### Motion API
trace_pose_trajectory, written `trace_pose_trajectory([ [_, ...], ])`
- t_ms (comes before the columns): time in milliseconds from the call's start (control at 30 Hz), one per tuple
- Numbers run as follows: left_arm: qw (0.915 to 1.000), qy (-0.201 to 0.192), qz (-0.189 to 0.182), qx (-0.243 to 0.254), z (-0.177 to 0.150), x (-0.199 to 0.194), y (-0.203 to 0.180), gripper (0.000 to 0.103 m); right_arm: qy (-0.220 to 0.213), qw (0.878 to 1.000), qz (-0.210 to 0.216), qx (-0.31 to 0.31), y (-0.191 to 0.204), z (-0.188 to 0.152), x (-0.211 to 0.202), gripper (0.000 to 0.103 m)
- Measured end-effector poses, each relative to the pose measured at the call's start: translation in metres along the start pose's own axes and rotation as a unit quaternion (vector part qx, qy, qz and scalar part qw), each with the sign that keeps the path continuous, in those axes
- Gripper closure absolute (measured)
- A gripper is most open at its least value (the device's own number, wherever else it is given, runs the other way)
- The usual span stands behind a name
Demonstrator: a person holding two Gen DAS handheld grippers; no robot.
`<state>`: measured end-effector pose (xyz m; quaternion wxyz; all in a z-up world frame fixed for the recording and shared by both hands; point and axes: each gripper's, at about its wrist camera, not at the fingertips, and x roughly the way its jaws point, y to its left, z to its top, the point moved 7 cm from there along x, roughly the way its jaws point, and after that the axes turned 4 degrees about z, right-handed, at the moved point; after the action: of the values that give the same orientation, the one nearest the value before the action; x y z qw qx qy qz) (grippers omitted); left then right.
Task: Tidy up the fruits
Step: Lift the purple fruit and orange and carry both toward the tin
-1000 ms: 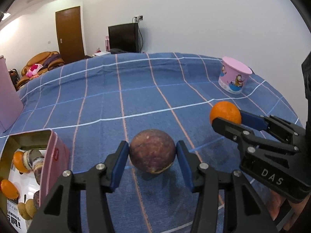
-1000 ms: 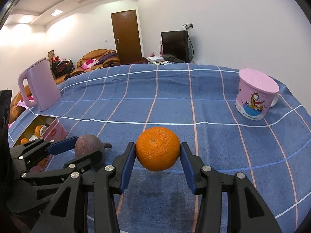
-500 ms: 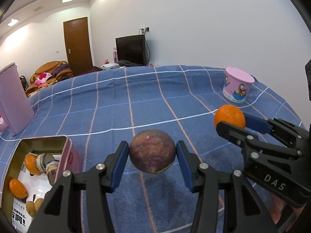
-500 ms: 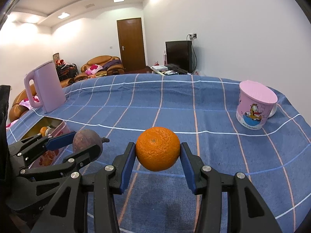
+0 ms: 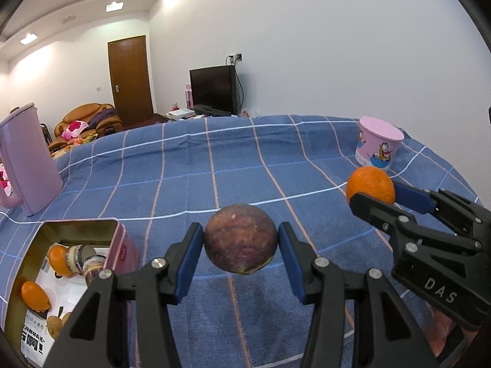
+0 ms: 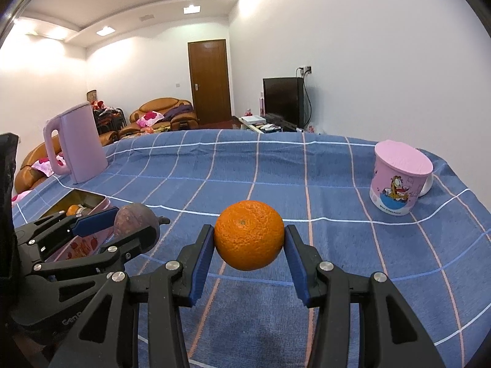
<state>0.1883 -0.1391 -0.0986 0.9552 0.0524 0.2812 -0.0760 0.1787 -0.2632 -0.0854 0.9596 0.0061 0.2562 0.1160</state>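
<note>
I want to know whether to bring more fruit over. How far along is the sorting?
Partly done: the pink tin already holds a few oranges and some darker fruit. In hand: the left gripper grips a purple fruit, and the right gripper grips an orange, both lifted off the blue cloth. Left: both probably go into the tin. No other loose fruit shows.

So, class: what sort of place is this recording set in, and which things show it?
Most likely a home living room: a sofa with cushions, a television on a low stand, and a table under a blue checked cloth.
</note>
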Motion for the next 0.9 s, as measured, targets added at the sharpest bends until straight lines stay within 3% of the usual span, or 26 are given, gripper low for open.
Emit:
trace_pose_trajectory([
  [900,0.9983,-0.053,0.023,-0.007,0.003,-0.023,0.007,0.05,-0.045,0.999,-0.003,-0.01,0.004,0.005,-0.019,0.055],
])
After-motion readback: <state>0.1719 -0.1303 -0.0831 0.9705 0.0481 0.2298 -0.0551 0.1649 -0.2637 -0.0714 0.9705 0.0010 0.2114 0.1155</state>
